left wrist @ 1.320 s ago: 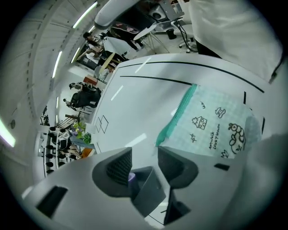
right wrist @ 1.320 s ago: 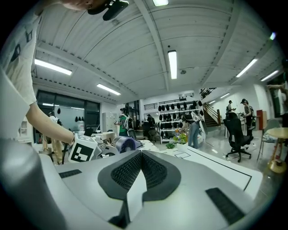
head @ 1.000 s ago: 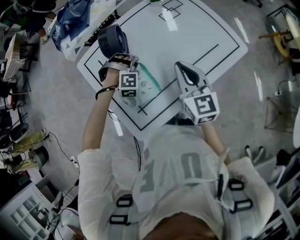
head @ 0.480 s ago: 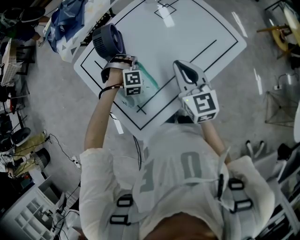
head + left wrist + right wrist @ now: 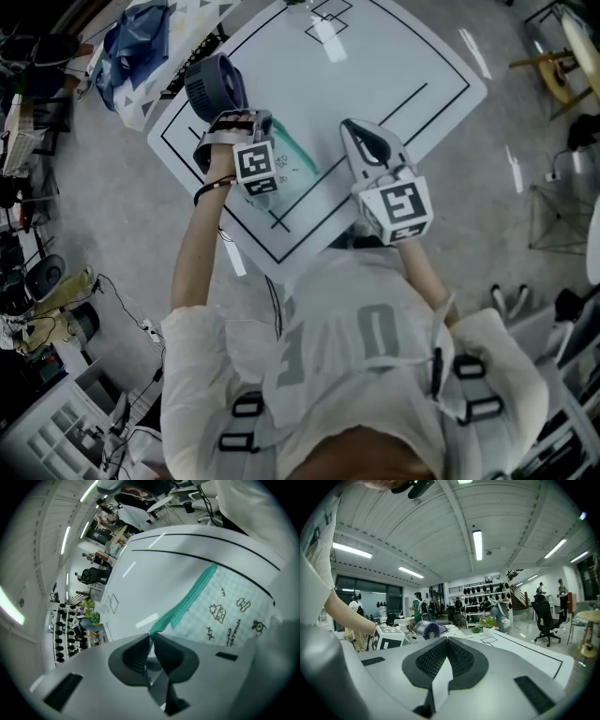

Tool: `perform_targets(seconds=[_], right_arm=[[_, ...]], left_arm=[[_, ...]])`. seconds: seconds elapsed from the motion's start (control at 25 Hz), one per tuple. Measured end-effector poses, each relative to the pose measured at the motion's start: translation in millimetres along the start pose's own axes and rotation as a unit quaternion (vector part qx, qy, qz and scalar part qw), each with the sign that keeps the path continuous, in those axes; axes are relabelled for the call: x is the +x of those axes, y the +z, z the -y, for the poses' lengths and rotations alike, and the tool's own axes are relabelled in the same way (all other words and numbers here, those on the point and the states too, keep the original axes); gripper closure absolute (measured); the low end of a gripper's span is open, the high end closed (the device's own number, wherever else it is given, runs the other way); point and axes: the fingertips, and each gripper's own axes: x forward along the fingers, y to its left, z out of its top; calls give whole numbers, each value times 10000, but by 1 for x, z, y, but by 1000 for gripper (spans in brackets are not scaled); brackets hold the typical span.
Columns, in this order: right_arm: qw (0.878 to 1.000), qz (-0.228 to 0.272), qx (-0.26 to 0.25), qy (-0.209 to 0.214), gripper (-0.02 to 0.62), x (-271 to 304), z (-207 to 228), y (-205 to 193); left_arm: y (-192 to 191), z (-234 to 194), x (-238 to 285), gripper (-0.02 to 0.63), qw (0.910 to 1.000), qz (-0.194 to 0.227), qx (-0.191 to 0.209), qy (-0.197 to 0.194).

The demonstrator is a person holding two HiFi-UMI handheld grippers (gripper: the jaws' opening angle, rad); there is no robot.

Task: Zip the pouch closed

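A pale checked pouch (image 5: 298, 165) with small doodles and a teal zipper (image 5: 191, 597) lies on the white table mat (image 5: 375, 66). My left gripper (image 5: 262, 183) points steeply down at the pouch's near end. In the left gripper view its jaws (image 5: 151, 637) are closing, and the end of the teal zipper is pinched between the pads. The pouch (image 5: 225, 613) stretches away to the right of them. My right gripper (image 5: 354, 131) hovers to the right of the pouch, pointing nearly level. It is shut (image 5: 446, 641) with nothing between its pads.
A dark round fan (image 5: 214, 84) stands on the mat just beyond my left hand and shows as well in the right gripper view (image 5: 427, 629). A blue bag (image 5: 141, 37) lies past the table's left corner. Black lines mark the mat.
My left gripper has shifted slightly up and toward the fan over the pouch's end. The right gripper has kept still.
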Motion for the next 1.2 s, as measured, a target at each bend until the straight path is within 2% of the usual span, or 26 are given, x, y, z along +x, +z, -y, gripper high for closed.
perform_targets(seconds=[0.24,0.44,0.56,0.8,0.92,1.04,1.12,1.2], right_arm=[[9999,75,-111,-79,588,0,5,18],[9984,546,-175,-24,588,3,8,46],[9975,690,-132,27,588,1,8,57],[9958,900,-150,52,588,-6,7,74],[9953,930,-212,142,588,-9,4,77],[9950,924,-303,246,588,-11,1,78],[9950,908,-322,267,588,-13,1,77],[9951,879,-343,298,588,-14,1,76]], left_arm=[[9,-39,-43,571,9937,252,-727,815],[14,-80,-86,571,9734,484,-1478,1684],[18,-98,-110,571,9520,672,-2056,2164],[32,-108,-147,571,8983,1155,-3187,2797],[41,-106,-160,571,8675,1552,-3727,2907],[48,-100,-168,571,8410,2030,-4183,2767],[48,-93,-170,571,8347,2149,-4297,2693],[50,-87,-172,571,8360,2251,-4256,2634]])
